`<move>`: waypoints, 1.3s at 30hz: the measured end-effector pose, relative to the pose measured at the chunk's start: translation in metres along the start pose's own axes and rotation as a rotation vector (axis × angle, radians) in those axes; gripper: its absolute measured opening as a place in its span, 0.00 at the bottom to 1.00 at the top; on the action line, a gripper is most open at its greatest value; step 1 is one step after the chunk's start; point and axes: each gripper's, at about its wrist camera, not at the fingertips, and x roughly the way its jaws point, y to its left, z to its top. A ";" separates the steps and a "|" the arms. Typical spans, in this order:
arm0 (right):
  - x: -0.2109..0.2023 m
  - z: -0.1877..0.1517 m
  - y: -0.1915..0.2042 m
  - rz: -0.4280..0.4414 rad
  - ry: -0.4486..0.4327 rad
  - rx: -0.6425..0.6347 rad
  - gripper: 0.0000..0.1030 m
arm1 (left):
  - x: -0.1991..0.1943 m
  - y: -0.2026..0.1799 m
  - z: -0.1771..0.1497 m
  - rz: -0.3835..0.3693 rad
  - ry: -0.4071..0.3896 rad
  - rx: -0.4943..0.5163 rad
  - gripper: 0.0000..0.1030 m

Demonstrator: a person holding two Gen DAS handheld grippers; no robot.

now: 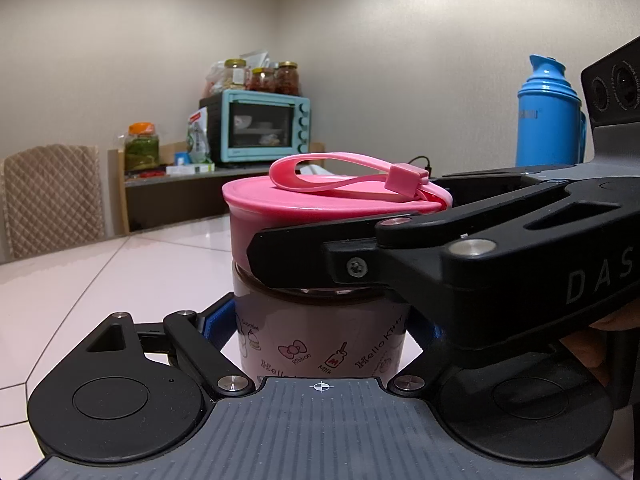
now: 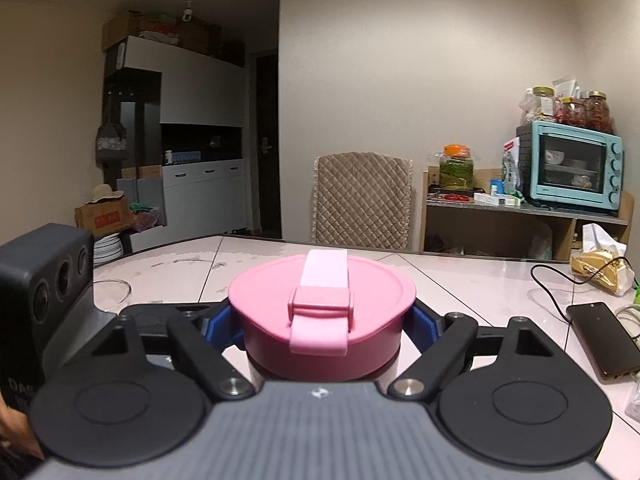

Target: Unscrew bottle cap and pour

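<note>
Left wrist view: bottle (image 1: 320, 332) upright on the worktop (image 1: 120, 272), left gripper (image 1: 320, 328) clamping its body, right gripper (image 2: 322, 320) clenched on the pink cap (image 2: 320, 300). Cap apparently still seated; unscrewing and pouring remain.

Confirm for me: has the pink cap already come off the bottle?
No, the pink cap sits on top of the bottle, with the right gripper closed around its sides.

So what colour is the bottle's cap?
Pink, with a paler pink strap; the cap shows best in the right wrist view.
</note>
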 end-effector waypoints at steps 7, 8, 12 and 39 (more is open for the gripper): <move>-0.001 0.003 -0.019 0.132 0.008 -0.059 0.83 | -0.001 -0.001 0.000 0.000 0.000 0.001 0.87; -0.001 0.003 -0.022 0.153 0.009 -0.066 0.83 | -0.001 -0.001 0.000 0.000 0.000 0.000 0.87; 0.000 0.004 -0.037 0.248 0.003 -0.084 0.83 | -0.001 -0.001 0.000 0.000 0.000 0.001 0.87; -0.007 0.017 -0.044 0.284 0.005 -0.046 0.96 | -0.001 -0.005 0.000 0.000 0.000 0.000 0.87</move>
